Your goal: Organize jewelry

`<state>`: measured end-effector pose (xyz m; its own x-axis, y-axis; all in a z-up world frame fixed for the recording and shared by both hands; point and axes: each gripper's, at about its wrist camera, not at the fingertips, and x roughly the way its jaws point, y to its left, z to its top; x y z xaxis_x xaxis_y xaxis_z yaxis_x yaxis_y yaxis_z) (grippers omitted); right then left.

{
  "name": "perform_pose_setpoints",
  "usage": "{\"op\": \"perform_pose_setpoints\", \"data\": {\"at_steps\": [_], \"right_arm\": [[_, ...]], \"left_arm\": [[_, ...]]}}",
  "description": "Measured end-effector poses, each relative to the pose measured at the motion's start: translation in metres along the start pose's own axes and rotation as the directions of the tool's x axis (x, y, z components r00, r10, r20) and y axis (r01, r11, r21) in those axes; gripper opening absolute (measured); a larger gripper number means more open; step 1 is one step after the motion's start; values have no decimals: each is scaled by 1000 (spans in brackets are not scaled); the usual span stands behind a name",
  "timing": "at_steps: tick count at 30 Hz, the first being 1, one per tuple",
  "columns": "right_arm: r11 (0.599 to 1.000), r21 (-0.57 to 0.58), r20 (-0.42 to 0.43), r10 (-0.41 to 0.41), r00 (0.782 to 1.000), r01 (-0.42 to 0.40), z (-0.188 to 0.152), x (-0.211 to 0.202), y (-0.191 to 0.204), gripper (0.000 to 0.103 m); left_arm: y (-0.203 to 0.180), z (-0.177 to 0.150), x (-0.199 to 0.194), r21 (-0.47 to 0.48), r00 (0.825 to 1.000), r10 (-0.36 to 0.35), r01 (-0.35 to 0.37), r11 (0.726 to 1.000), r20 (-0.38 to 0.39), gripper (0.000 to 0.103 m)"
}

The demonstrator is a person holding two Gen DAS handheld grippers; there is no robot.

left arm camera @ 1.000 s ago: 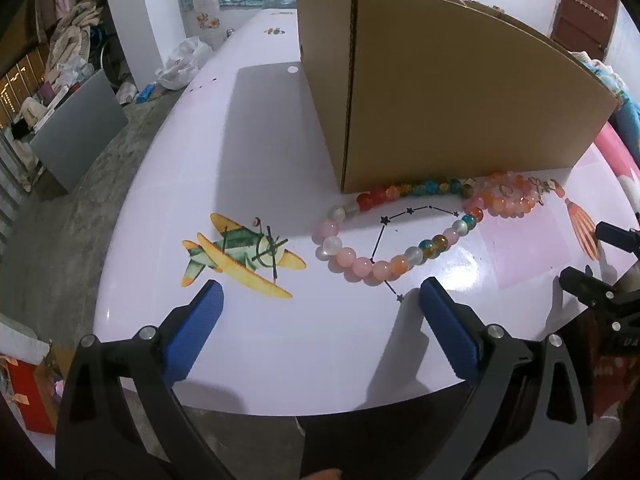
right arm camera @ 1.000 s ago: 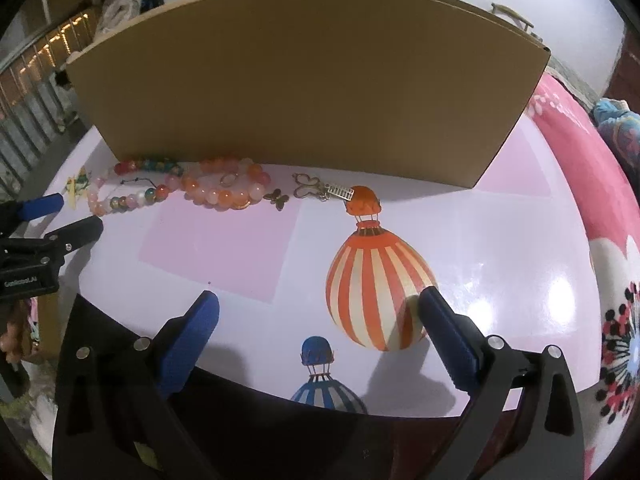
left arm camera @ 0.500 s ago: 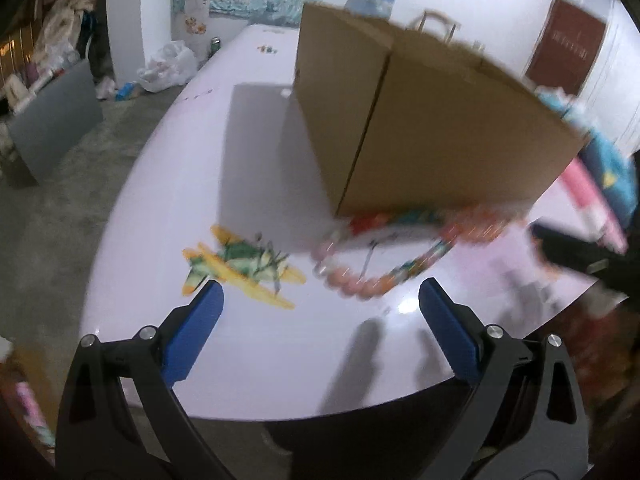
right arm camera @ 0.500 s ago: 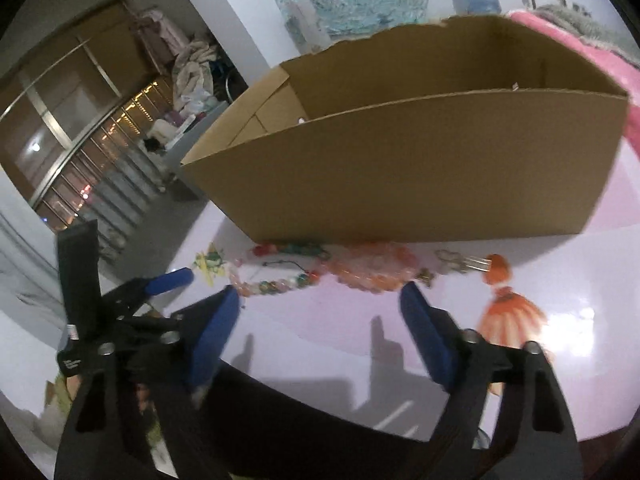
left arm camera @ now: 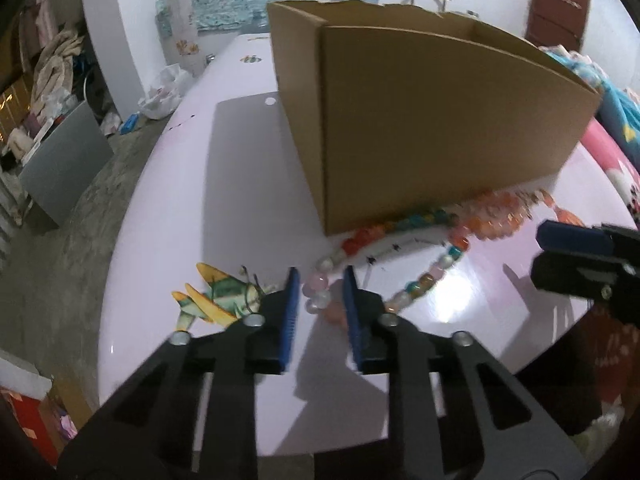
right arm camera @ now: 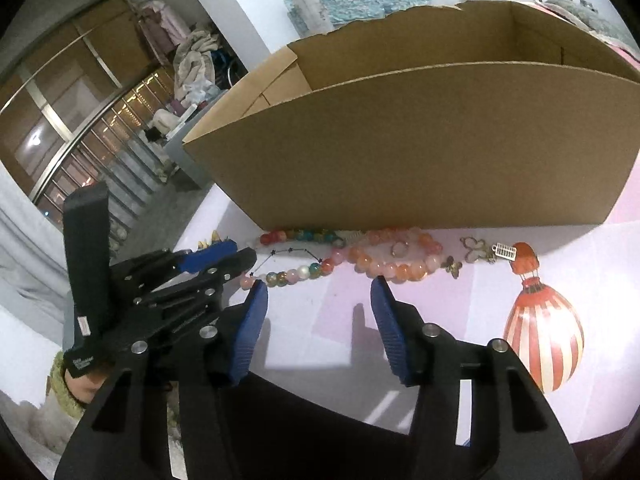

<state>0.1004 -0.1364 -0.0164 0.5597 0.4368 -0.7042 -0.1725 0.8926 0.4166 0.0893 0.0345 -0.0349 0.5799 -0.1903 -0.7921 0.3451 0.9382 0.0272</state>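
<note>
Closing left hand-held gripper [left arm camera: 320,284] around the bead necklace's [left arm camera: 420,280] pink end on the tabletop [left arm camera: 240,200], contact probably not firm yet. Right hand-held gripper [right arm camera: 318,296] closing, empty. Cardboard box [right arm camera: 400,152] at 12 o'clock, likely the destination.

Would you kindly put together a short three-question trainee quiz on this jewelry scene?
1. True or false: the multicolored bead bracelet lies inside the cardboard box.
2. Which gripper has pale pink beads between its closing jaws: A left gripper, B right gripper?
3. What picture is printed on the table right of the butterfly charms?

Key: 1 false; 2 A; 3 a striped hot-air balloon.
</note>
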Motion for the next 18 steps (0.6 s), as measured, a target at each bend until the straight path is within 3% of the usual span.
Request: {"op": "perform_pose_setpoints", "data": {"at_steps": [3,18], "right_arm": [[1000,-4,0,5,1000,-5,-2,-5,1,48],[999,-53,-35,2,999,-4,10,22,14,35]], "left_arm": [[-5,-7,-6,26,1000,-6,6,1000,-4,9],[0,-24,-20,-3,1000,-31,31,1000,-4,9]]}}
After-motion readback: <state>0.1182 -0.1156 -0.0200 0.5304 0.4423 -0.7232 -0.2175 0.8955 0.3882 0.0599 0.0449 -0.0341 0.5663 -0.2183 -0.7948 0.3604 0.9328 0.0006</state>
